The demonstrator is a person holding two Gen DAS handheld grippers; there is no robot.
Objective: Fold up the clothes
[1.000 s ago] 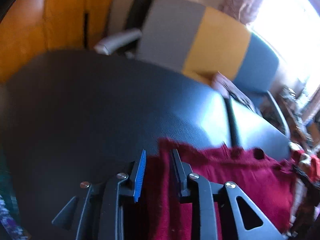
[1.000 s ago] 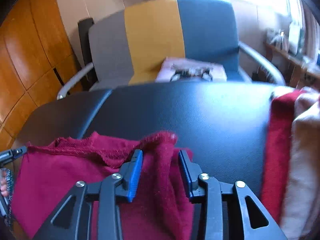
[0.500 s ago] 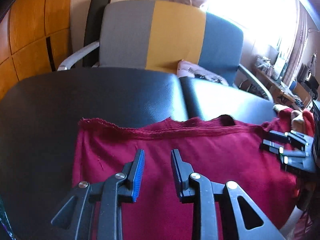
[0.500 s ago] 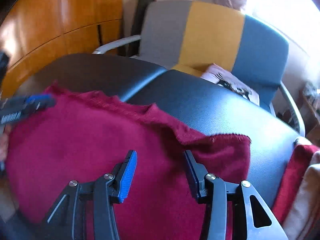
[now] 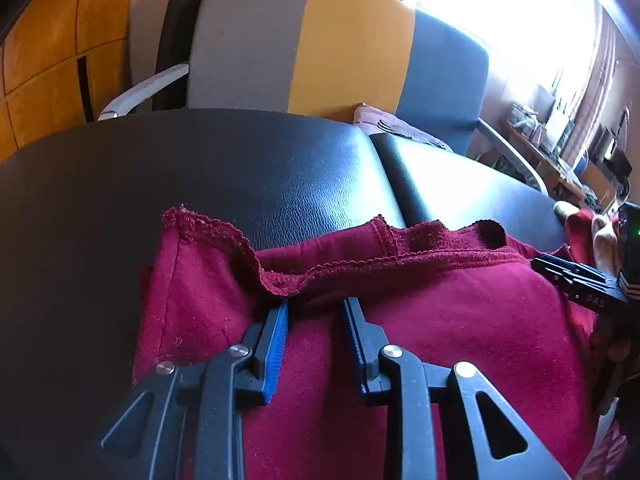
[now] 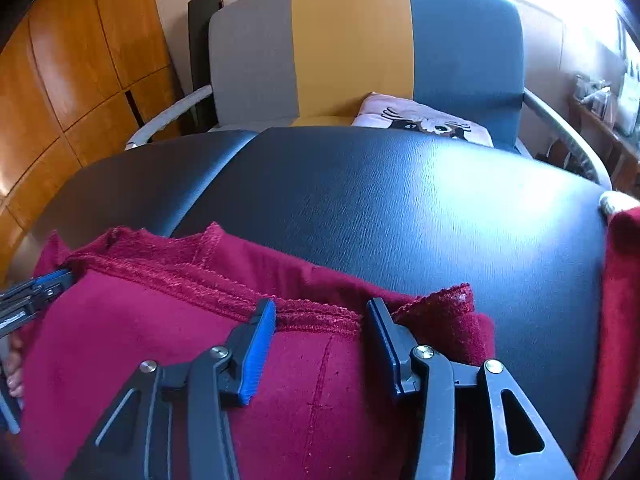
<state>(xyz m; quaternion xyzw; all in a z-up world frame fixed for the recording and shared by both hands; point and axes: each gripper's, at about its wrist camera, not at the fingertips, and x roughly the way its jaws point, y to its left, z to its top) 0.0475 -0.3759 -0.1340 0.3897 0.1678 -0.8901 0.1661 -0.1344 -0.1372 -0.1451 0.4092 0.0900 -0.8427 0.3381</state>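
The maroon garment (image 5: 420, 320) lies on the black desk (image 5: 200, 184), far hem doubled over in a ridge. Left gripper (image 5: 316, 312): jaws apart, holding nothing, tips just short of the folded hem. Right gripper (image 6: 322, 316): jaws wide apart, empty, straddling the hem ridge (image 6: 312, 316). Half a second earlier the cloth lay flatter, its edge farther from both grippers. A folded red-and-cream pile (image 6: 624, 280) sits at the desk's right edge, a striped chair (image 6: 360, 40) behind.

Both tongs are black plastic with silver screws and triangular cut-outs: left tongs (image 5: 316, 310), right tongs (image 6: 322, 312). One finger's (image 6: 256, 354) pad is ribbed blue.
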